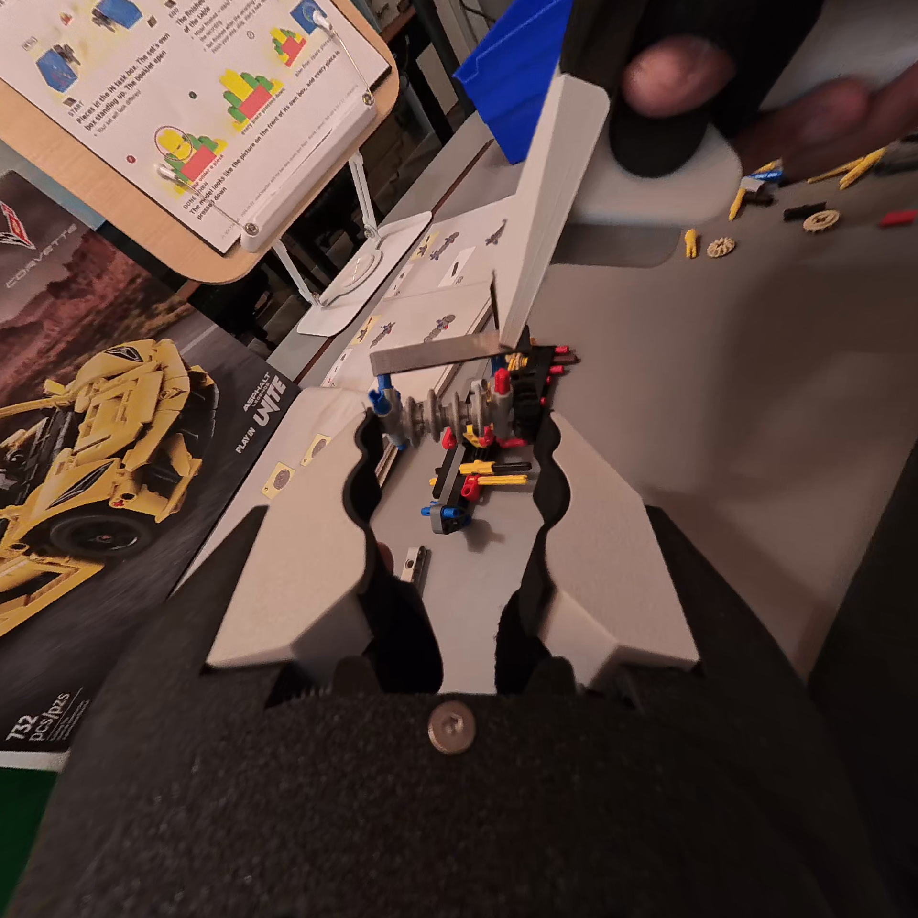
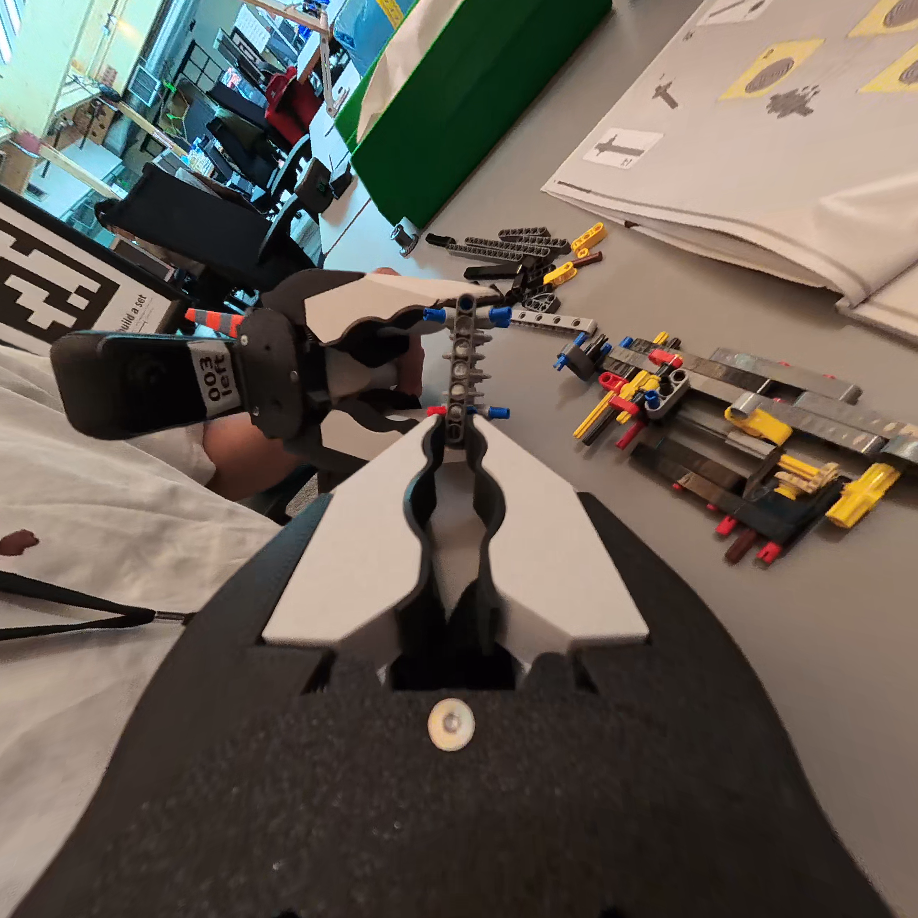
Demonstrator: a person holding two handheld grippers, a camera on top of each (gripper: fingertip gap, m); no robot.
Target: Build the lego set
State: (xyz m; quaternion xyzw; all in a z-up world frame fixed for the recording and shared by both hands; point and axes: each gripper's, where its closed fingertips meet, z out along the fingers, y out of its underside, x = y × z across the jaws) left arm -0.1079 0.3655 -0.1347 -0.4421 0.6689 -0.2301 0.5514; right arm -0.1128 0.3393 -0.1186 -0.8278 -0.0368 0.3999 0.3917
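My right gripper (image 2: 453,437) is shut on the near end of a grey beam assembly (image 2: 459,367) with gear discs, blue pins and a red pin, and holds it above the table. In the left wrist view the same assembly (image 1: 447,412) lies crosswise between the tips of my left gripper (image 1: 459,432). That gripper is open wide, with a finger close to each end of the assembly. I cannot tell if the fingers touch it. The right gripper (image 1: 511,340) reaches in from the upper right. The left gripper (image 2: 454,360) also shows in the right wrist view.
A partly built black, yellow and grey chassis (image 2: 745,422) lies on the grey table (image 2: 646,695). Loose beams (image 2: 521,248) and an open booklet (image 2: 745,149) lie beyond. A green box (image 2: 447,124), the set's box (image 1: 99,447), an instruction stand (image 1: 198,99), a blue bin (image 1: 511,74) and loose parts (image 1: 819,218) surround the area. The grippers are tip to tip, or close to it.
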